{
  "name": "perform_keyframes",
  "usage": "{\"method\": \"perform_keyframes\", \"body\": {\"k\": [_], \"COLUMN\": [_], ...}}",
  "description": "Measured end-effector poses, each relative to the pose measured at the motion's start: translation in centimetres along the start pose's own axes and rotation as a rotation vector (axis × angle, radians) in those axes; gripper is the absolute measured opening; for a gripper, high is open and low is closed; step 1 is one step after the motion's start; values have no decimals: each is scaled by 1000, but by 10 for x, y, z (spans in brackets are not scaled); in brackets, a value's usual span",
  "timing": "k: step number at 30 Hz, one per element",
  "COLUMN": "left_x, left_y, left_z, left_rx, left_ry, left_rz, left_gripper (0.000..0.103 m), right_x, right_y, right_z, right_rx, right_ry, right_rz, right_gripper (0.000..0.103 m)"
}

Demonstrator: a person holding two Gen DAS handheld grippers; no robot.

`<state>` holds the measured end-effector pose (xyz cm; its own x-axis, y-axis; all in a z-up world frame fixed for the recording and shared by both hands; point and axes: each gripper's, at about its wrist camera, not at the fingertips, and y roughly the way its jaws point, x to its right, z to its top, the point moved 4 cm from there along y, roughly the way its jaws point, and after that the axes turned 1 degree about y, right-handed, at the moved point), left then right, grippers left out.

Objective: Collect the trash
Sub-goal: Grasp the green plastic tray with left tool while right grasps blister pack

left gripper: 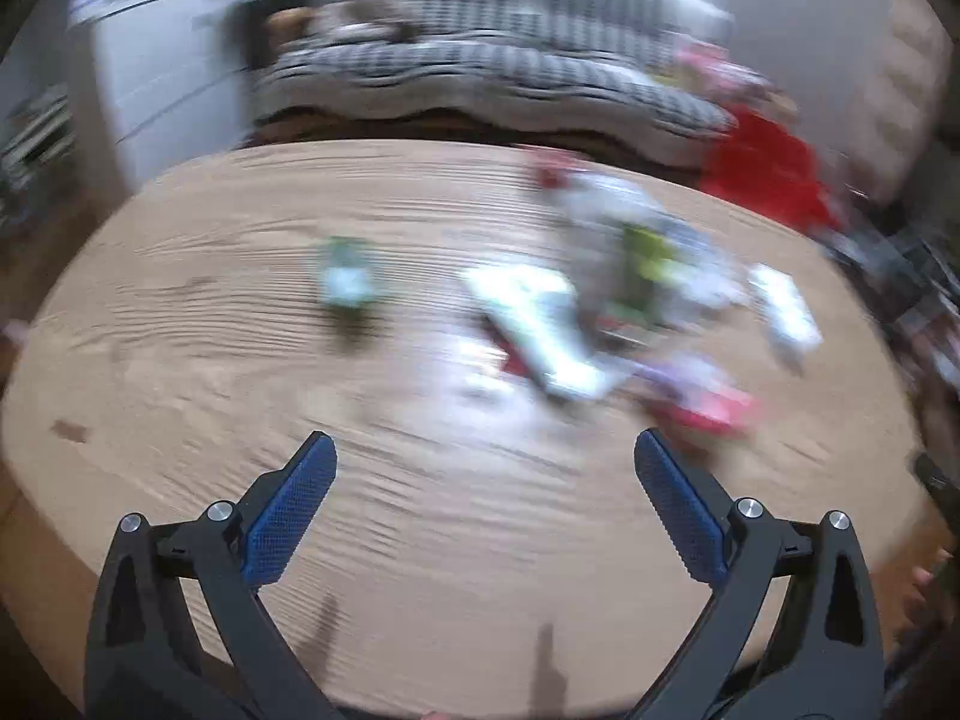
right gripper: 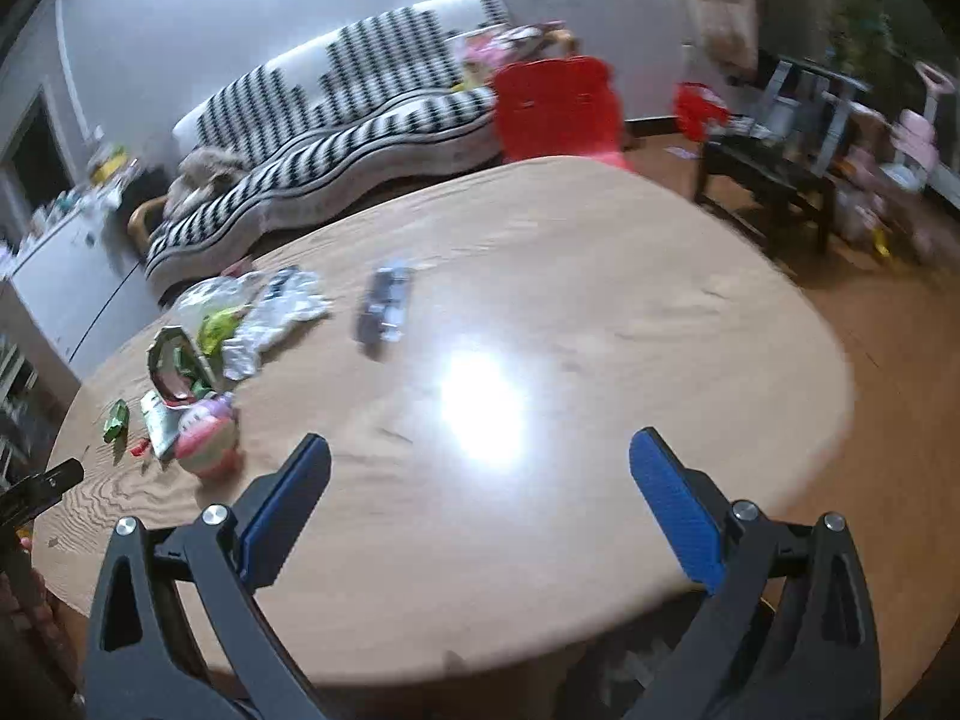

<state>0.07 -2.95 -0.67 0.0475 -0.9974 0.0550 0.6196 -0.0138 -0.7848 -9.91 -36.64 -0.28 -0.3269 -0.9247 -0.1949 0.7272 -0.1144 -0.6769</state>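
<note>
A pile of trash wrappers (left gripper: 624,294) lies on the right half of the round wooden table (left gripper: 240,360); this view is blurred by motion. A small green-white wrapper (left gripper: 347,279) lies apart to the left. My left gripper (left gripper: 485,459) is open and empty above the table's near side. In the right wrist view the wrapper pile (right gripper: 228,330) sits at the table's (right gripper: 600,330) left, with a pink round packet (right gripper: 207,435), a small green wrapper (right gripper: 116,420) and a grey-blue wrapper (right gripper: 387,303) apart. My right gripper (right gripper: 480,456) is open and empty.
A striped sofa (right gripper: 336,138) stands behind the table. A red plastic chair (right gripper: 558,108) is at the far edge. A white cabinet (right gripper: 66,282) stands left. A dark low table (right gripper: 774,174) and toys are on the right.
</note>
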Motion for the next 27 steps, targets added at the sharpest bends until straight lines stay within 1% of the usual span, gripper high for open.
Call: {"method": "perform_keyframes", "body": {"k": [2, 3, 5, 7, 9, 13, 16, 17, 19, 20, 21, 22, 24, 27], "left_x": [-31, -44, -57, -60, -60, -60, -65, -73, -82, -88, -92, -94, -97, -95], "left_y": [13, 20, 34, 47, 58, 82, 100, 107, 116, 121, 123, 125, 127, 129], "left_z": [12, 14, 21, 29, 36, 43, 47, 47, 48, 49, 52, 55, 57, 57], "left_rx": [-14, -26, -55, -70, -68, -68, -86, -90, -100, -106, -98, -95, -85, -50], "left_ry": [-47, -70, -99, -116, -120, -95, -98, -107, -126, -139, -139, -144, -149, -152], "left_rz": [90, 110, 121, 135, 147, 203, 197, 196, 190, 189, 203, 200, 210, 220], "left_gripper": [97, 97, 97, 97, 97, 97, 97, 97, 97, 97, 97, 97, 97, 97], "right_x": [-25, -33, -46, -57, -64, -70, -71, -71, -71, -74, -75, -76, -79, -82], "right_y": [23, 30, 47, 72, 95, 136, 157, 163, 168, 171, 174, 177, 181, 184], "right_z": [14, 16, 26, 35, 40, 46, 45, 44, 45, 46, 47, 48, 51, 54], "right_rx": [-15, -20, -29, -48, -72, -124, -151, -157, -162, -164, -171, -175, -177, -178], "right_ry": [-32, -44, -68, -83, -99, -113, -123, -123, -139, -144, -151, -162, -171, -174], "right_rz": [5, 1, -6, -17, -41, -88, -106, -110, -133, -131, -140, -147, -137, -135], "right_gripper": [96, 96, 96, 96, 96, 96, 96, 96, 97, 98, 98, 98, 98, 98]}}
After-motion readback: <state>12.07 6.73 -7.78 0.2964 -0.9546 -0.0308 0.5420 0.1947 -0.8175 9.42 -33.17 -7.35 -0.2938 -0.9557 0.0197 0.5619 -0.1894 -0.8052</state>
